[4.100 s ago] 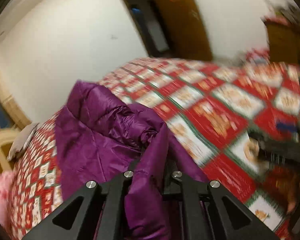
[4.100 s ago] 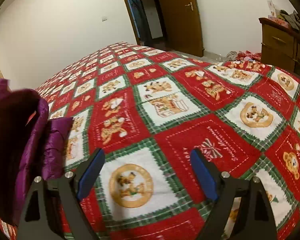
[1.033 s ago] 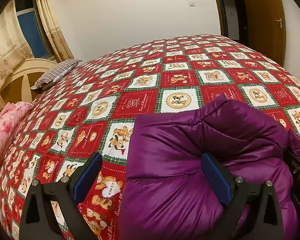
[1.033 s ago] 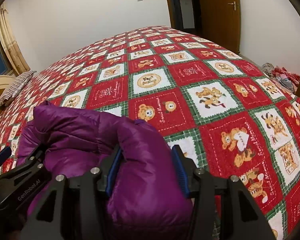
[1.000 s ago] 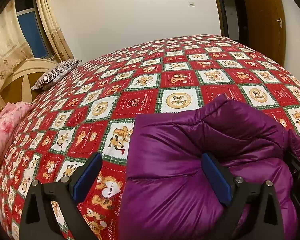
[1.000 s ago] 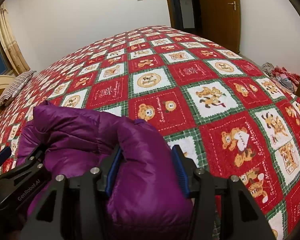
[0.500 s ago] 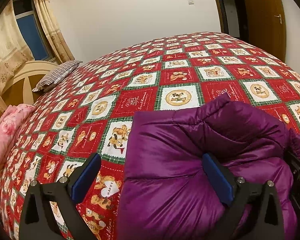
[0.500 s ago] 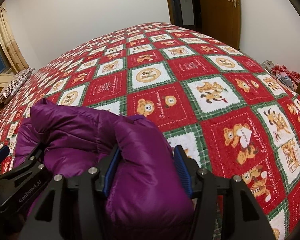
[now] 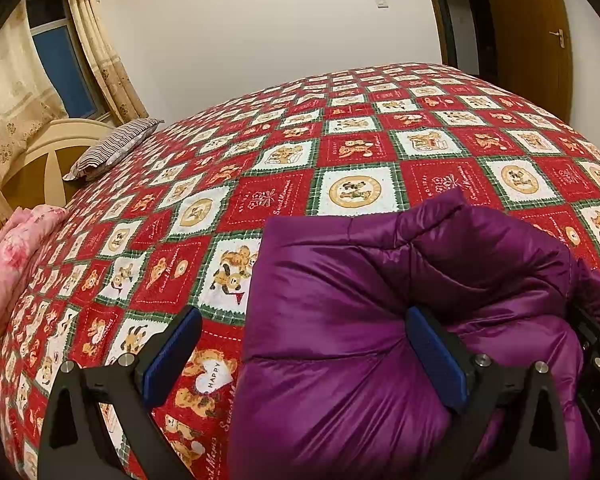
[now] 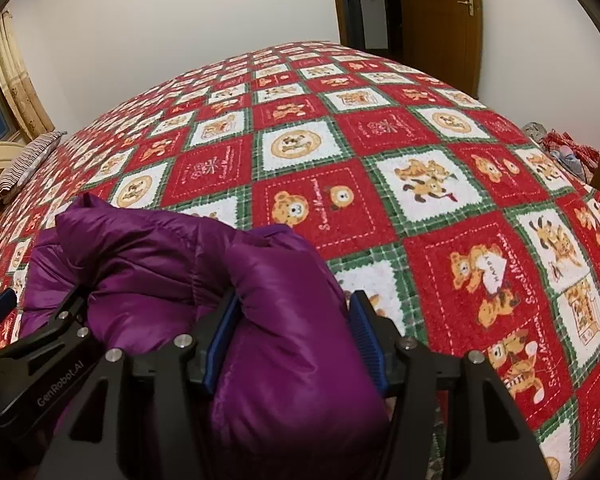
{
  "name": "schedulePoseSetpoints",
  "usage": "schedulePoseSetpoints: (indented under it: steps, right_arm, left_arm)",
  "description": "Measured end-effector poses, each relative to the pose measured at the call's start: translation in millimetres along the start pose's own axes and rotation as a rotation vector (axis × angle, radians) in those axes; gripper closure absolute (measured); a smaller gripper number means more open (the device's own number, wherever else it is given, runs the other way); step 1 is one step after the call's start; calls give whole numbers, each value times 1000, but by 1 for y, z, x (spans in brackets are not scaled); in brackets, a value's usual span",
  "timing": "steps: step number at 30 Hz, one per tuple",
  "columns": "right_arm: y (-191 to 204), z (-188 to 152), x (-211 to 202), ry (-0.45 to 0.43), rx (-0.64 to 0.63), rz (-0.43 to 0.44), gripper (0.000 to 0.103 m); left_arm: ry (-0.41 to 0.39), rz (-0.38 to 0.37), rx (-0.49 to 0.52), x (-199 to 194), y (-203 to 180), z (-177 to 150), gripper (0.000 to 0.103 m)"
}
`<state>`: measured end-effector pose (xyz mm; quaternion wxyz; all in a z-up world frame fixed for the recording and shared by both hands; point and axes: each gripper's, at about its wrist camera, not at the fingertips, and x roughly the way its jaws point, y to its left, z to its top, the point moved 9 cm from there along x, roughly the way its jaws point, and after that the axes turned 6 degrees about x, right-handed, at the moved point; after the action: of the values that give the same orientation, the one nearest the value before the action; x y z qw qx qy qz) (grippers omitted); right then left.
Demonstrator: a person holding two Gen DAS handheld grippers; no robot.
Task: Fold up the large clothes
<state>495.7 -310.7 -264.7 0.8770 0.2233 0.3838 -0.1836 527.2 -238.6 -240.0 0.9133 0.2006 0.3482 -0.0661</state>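
Right gripper (image 10: 292, 334) clamps a purple jacket (image 10: 204, 280) fold; left gripper (image 9: 304, 356) jaws stand apart, one pad on it. Jacket lies across the bedspread's (image 9: 360, 152) near edge, long axis sideways. Unchanged since a second ago.

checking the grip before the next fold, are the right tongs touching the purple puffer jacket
Touching. The right wrist view shows the right tongs with a fold of the purple puffer jacket bulging between both blue pads.
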Motion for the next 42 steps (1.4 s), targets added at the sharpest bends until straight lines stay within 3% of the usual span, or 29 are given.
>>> schedulePoseSetpoints:
  steps: [38, 40, 42]
  right_arm:
    - [1, -3, 4, 0, -1, -8, 40]
    - [1, -2, 5, 1, -1, -8, 40]
    - [0, -2, 6, 13, 5, 4, 39]
  left_arm:
    - [-11, 14, -4, 0, 1, 1, 1]
    - [1, 4, 1, 1, -2, 1, 1]
    - [39, -66, -4, 0, 1, 0, 1]
